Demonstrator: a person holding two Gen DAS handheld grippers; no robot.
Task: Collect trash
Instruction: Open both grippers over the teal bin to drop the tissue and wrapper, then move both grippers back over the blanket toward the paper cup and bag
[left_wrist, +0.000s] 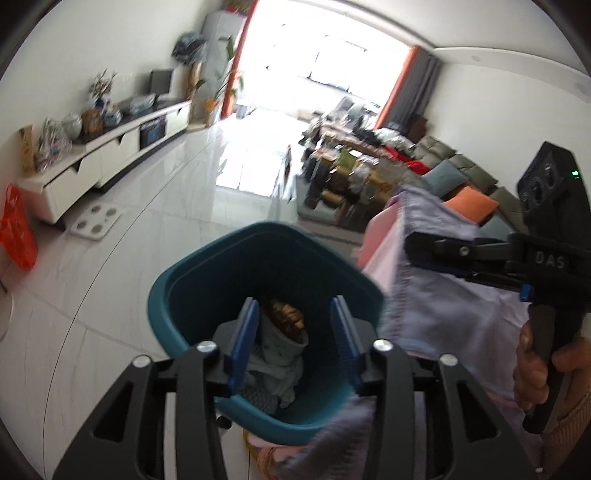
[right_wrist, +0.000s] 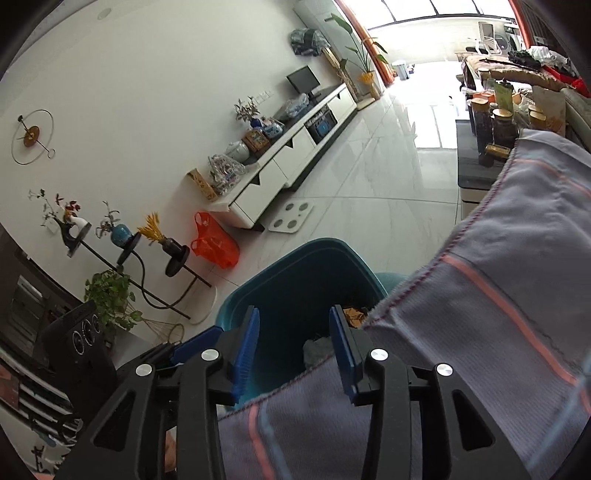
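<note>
Teal bin (left_wrist: 207, 295) stands on the white tile floor (left_wrist: 147, 229), seen from above in both wrist views; inside it lie crumpled grey-blue fabric/paper (left_wrist: 273, 365) and a brown, crinkly wrapper-like piece (left_wrist: 288, 317). Left gripper (left_wrist: 295, 332) hovers over the bin's opening w/ its blue fingers (left_wrist: 243, 339) partway apart, nothing pressed between them. A lilac cloth w/ pink stripes (left_wrist: 443, 295) hangs at the right of the bin and drapes over its near right rim; one corner trails under the left gripper's right finger, blurred. In the left view the right gripper (left_wrist: 436, 251) comes in from the right, its tip against the cloth; can't tell there if the pads pinch it. Right wrist view: right gripper (right_wrist: 295, 350) fingers (right_wrist: 245, 354) also partway apart, bin interior visible in the gap; cloth (right_wrist: 498, 295) lies across the right finger and below, not clamped between the pads. A hand (left_wrist: 535, 369) grips the right tool's handle. Background: orange plastic bag (right_wrist: 214, 240) on the floor by a white TV cabinet (right_wrist: 295, 162), white scale (right_wrist: 291, 218) just in front of it.
</note>
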